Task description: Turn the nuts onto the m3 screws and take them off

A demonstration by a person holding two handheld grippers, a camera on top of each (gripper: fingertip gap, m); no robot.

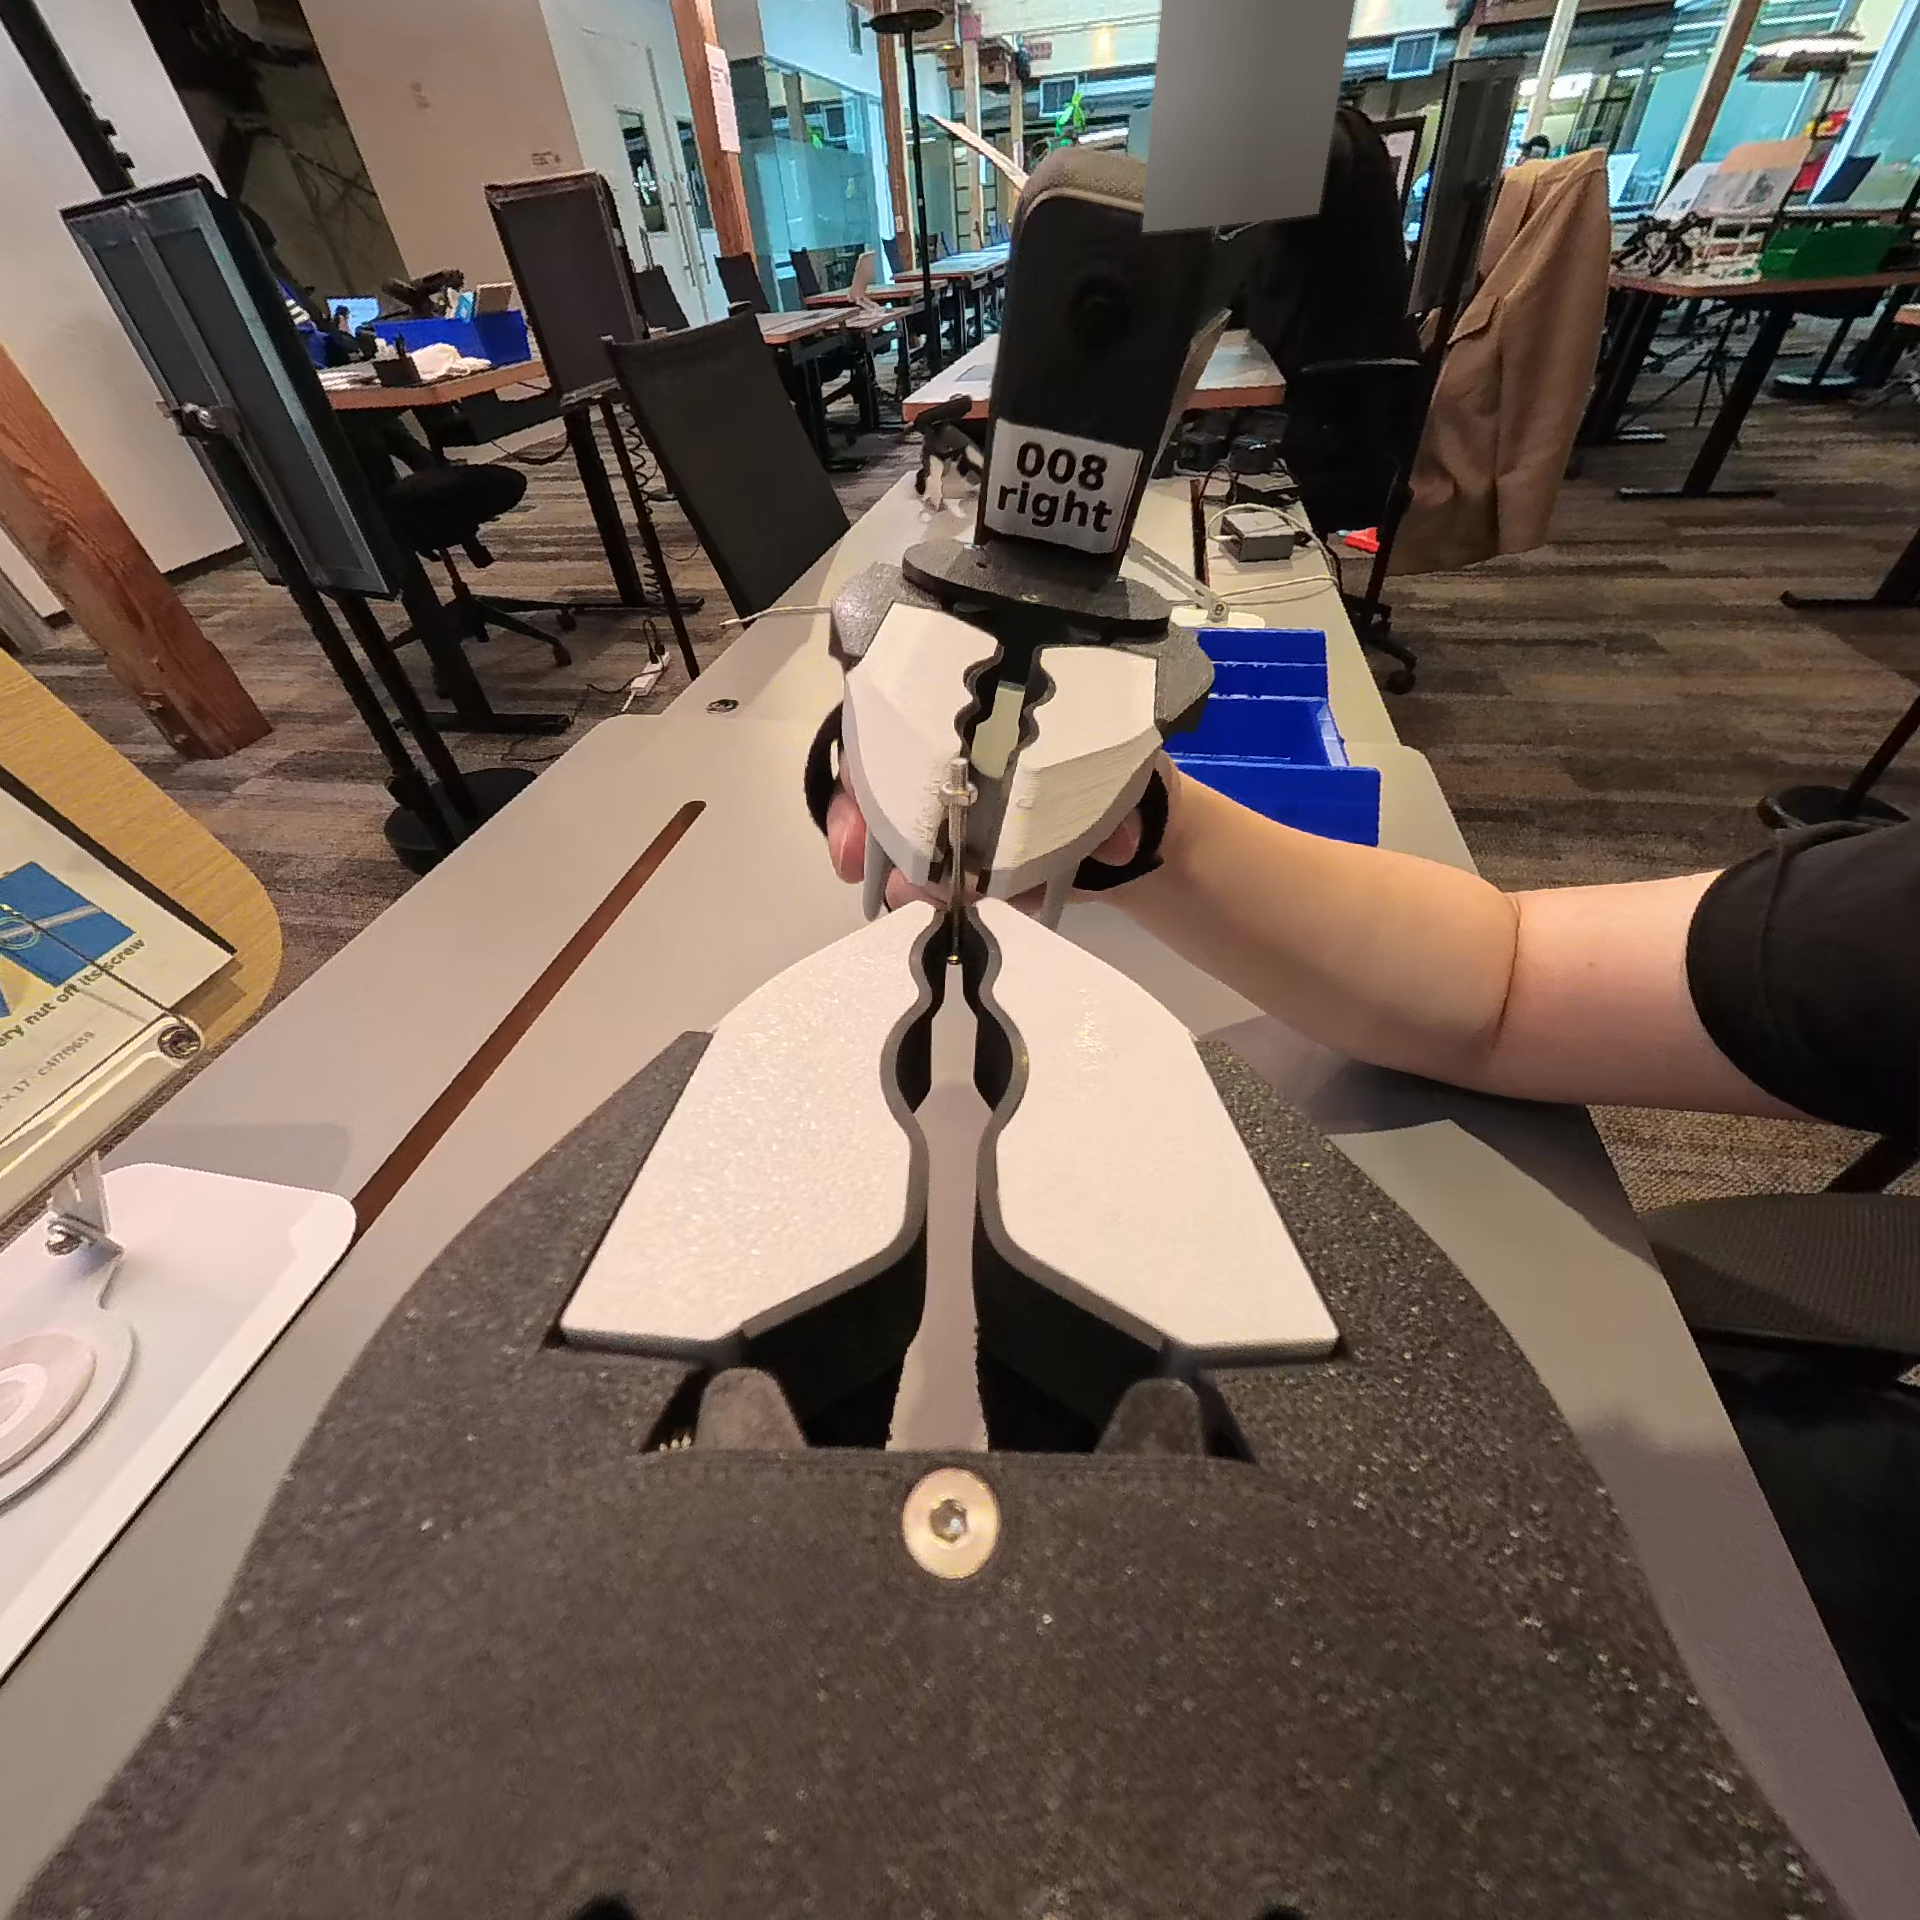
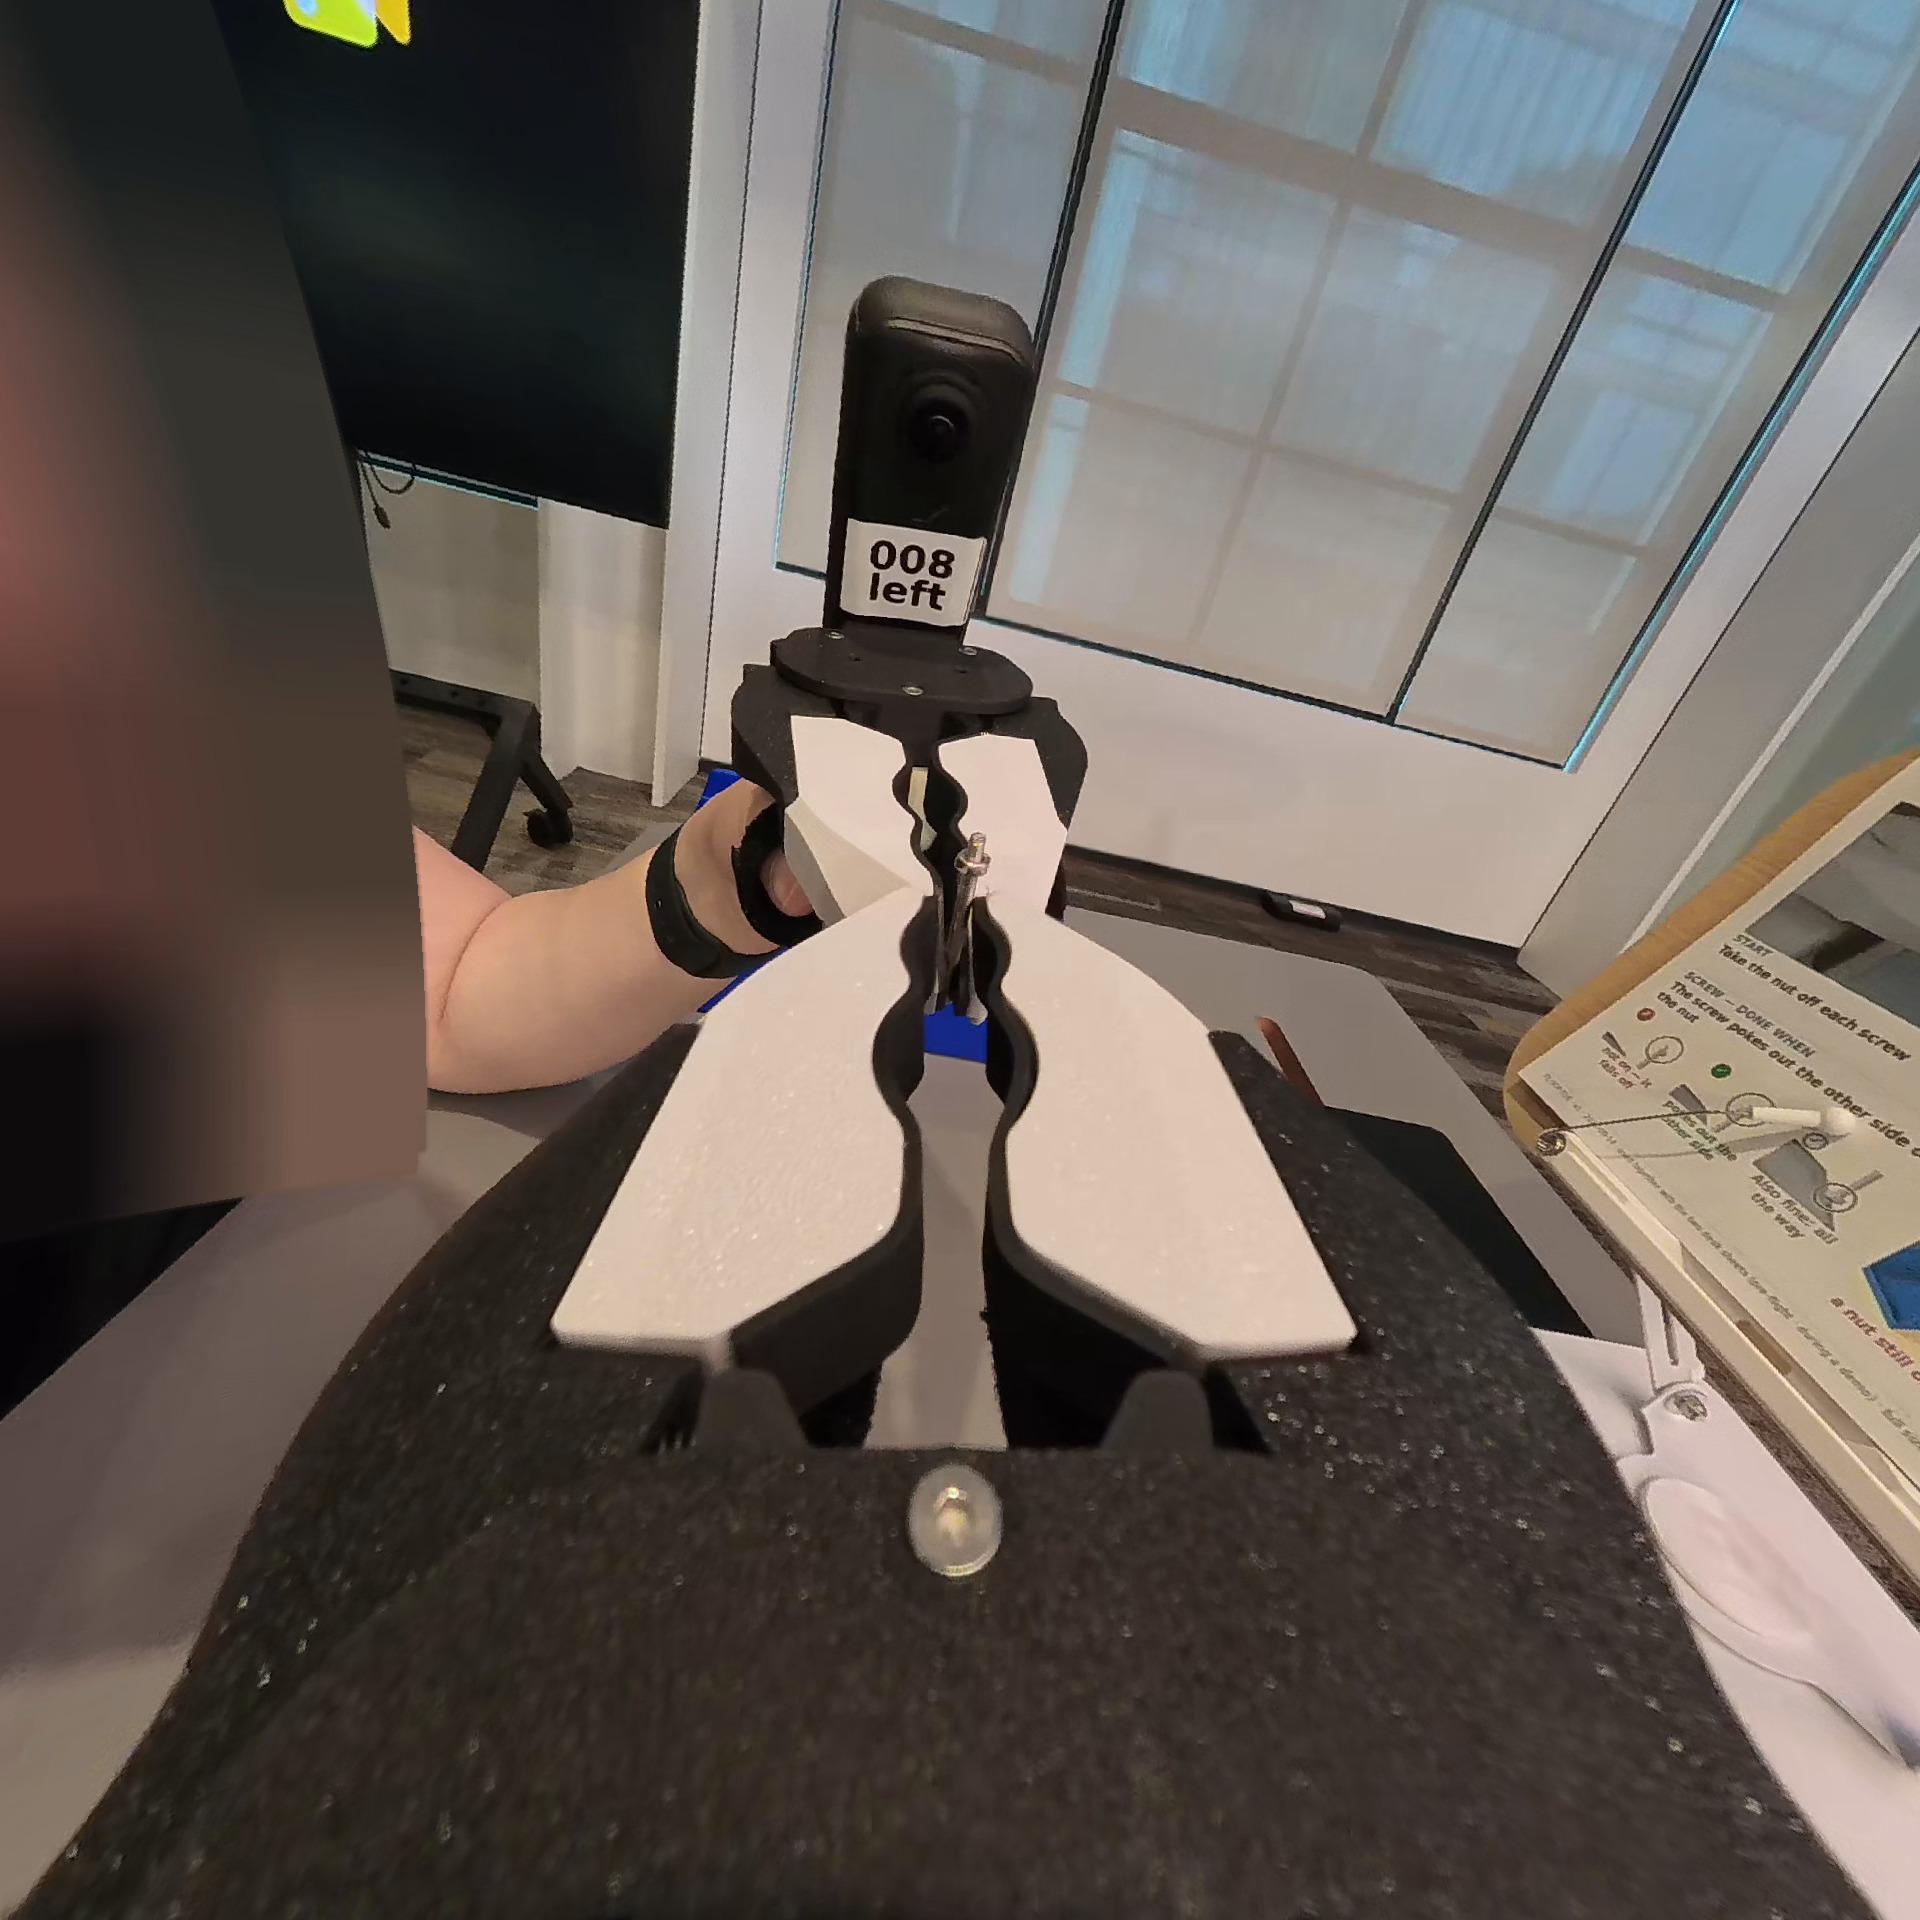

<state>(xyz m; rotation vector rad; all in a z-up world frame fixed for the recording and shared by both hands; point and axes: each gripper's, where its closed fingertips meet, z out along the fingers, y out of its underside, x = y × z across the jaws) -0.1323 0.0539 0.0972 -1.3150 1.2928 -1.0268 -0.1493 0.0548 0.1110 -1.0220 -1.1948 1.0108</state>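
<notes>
Both grippers wear white fingers [image 1: 790, 1132] on speckled black bodies (the grain looks like coarse foam), and a silver screw [image 1: 954, 831] glints between them. Behind sit bright blue bins [image 1: 1273, 748] on a grey table [image 1: 436, 1039], a tan coat [image 1: 1496, 343] draped farther off.
</notes>
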